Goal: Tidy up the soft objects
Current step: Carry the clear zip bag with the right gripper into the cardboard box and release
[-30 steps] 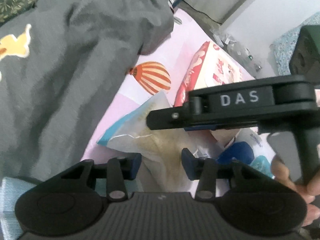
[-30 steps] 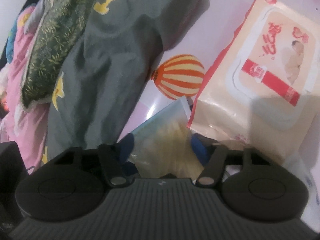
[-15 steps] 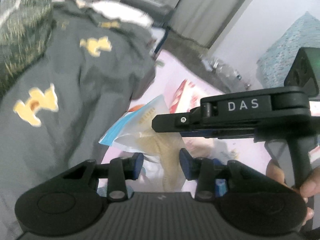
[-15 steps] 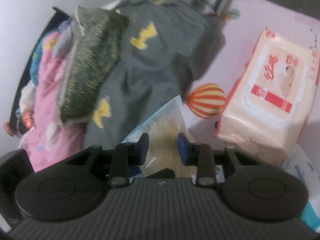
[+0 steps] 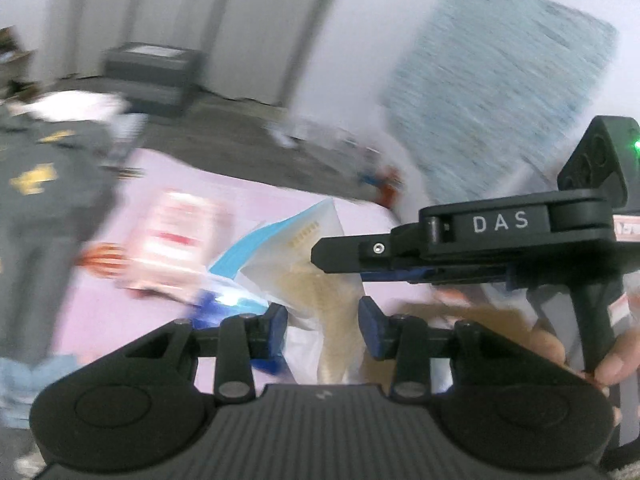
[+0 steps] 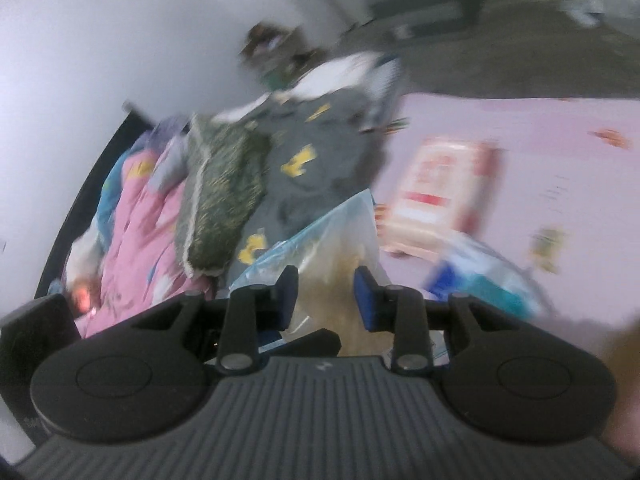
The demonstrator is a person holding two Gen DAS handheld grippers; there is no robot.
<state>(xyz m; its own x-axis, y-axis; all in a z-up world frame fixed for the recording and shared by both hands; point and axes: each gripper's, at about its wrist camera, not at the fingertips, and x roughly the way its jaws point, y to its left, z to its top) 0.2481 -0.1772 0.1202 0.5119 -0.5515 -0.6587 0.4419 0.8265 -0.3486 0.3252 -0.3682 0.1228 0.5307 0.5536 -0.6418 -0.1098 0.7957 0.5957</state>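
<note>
Motion blur smears nearly everything around the clear plastic bag [image 5: 320,272]. The pink-and-red pack [image 5: 176,240] left of the bag is too blurred to read its print. The bag's lower end is hidden behind the left tool [image 5: 322,326], and in the right wrist view behind the right tool [image 6: 325,296]. Whether either tool actually pinches the bag cannot be told. The grey garment [image 5: 36,208] left of the bag is cut by the picture edge.

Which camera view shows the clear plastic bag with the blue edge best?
The left wrist view: the clear plastic bag shows its blue edge and upper corner sharply there. The right wrist view shows the same bag, more blurred and with its lower part hidden behind the gripper.
</note>
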